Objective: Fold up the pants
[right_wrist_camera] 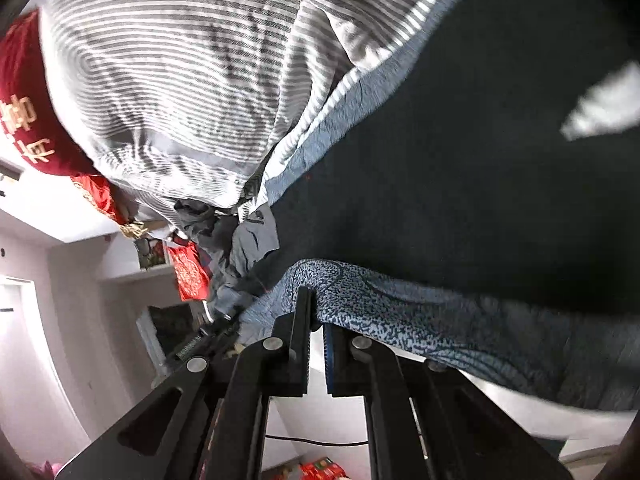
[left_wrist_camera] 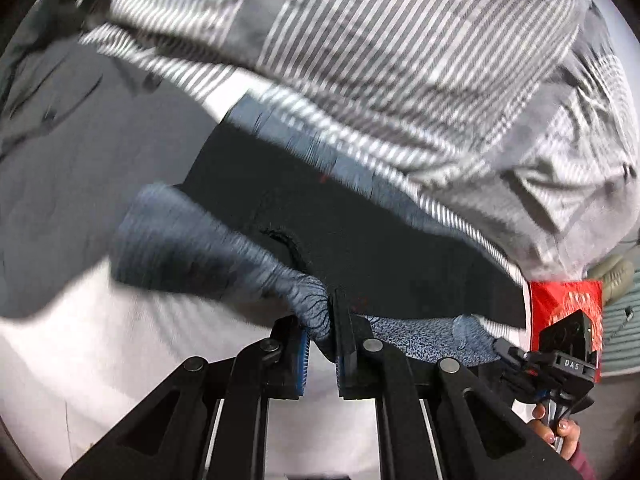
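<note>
Bunched blue-patterned waistband of one pair of dark pants [left_wrist_camera: 360, 240] sits pinched in the left tool [left_wrist_camera: 322, 344]. A second grip, the right tool [right_wrist_camera: 316, 320], is clamped on the same band further along. Between them the pants hang stretched against a grey striped quilt [left_wrist_camera: 400, 60]. One red cushion [right_wrist_camera: 24, 100] sits past the quilt's edge.

Place: a home, most likely a bedroom.
Bedding: a grey-and-white striped quilt [right_wrist_camera: 172, 92] fills the right wrist view from 10 to 12 o'clock, rumpled.
Cushion: a red pillow [right_wrist_camera: 24, 120] with gold embroidered characters at 9 o'clock.
Decoration: a red ornament [right_wrist_camera: 188, 272] hangs near centre.
Walls: pale walls and a white door [right_wrist_camera: 16, 360] at 8 o'clock.
Clutter: heaped grey clothes [right_wrist_camera: 240, 240] at centre.
</note>
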`<state>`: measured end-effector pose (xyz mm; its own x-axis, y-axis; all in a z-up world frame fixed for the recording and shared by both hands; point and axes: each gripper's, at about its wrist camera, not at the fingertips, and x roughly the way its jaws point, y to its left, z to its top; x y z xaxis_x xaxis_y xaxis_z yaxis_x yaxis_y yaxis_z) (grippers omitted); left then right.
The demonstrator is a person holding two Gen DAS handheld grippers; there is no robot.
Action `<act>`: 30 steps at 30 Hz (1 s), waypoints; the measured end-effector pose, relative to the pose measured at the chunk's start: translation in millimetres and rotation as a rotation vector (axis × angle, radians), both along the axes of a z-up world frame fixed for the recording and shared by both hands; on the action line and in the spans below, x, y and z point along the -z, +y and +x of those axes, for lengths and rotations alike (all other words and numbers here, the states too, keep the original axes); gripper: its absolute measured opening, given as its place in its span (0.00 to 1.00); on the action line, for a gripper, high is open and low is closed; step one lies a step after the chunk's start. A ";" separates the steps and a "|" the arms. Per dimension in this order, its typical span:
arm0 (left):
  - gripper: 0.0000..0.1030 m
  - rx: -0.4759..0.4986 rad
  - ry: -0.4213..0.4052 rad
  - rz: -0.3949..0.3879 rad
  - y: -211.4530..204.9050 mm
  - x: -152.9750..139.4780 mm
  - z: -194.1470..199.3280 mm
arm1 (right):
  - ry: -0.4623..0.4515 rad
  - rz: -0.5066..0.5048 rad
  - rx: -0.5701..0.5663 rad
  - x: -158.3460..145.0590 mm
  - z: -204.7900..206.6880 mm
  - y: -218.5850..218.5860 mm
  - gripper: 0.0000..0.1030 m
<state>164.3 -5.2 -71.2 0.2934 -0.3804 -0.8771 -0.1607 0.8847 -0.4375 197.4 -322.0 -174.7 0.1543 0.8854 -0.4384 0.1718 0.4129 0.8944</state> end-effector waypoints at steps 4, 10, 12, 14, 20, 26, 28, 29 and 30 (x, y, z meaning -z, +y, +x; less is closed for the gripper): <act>0.11 0.005 -0.028 0.057 -17.3 8.7 55.3 | 0.031 -0.018 -0.037 15.0 55.7 2.7 0.06; 0.11 0.011 -0.035 0.165 -40.1 32.6 112.5 | 0.072 -0.027 -0.062 45.5 130.7 7.9 0.06; 0.12 0.004 -0.027 0.198 -44.6 42.8 124.7 | 0.070 -0.048 -0.091 56.2 151.4 13.7 0.06; 0.16 -0.003 -0.003 0.239 -48.8 56.9 134.2 | 0.068 -0.073 -0.121 66.3 166.4 19.7 0.07; 0.46 -0.017 -0.011 0.415 -57.7 70.1 146.8 | 0.075 -0.137 -0.176 94.5 189.0 27.6 0.09; 0.46 0.007 -0.037 0.463 -67.0 41.4 132.9 | -0.029 -0.223 -0.261 58.3 192.6 32.3 0.48; 0.46 0.056 -0.018 0.469 -78.1 42.8 122.2 | -0.089 -0.230 -0.256 38.5 189.9 30.5 0.74; 0.46 0.067 -0.007 0.474 -81.9 45.5 118.0 | -0.126 -0.260 -0.234 25.1 187.2 26.1 0.77; 0.46 0.077 0.011 0.478 -87.5 49.8 113.6 | -0.152 -0.281 -0.221 14.5 184.4 23.7 0.77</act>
<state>277.9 -92.7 -121.0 0.2696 0.0459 -0.9619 -0.0897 0.9957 0.0223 381.8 -298.3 -189.2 0.0556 0.7534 -0.6552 -0.0746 0.6576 0.7497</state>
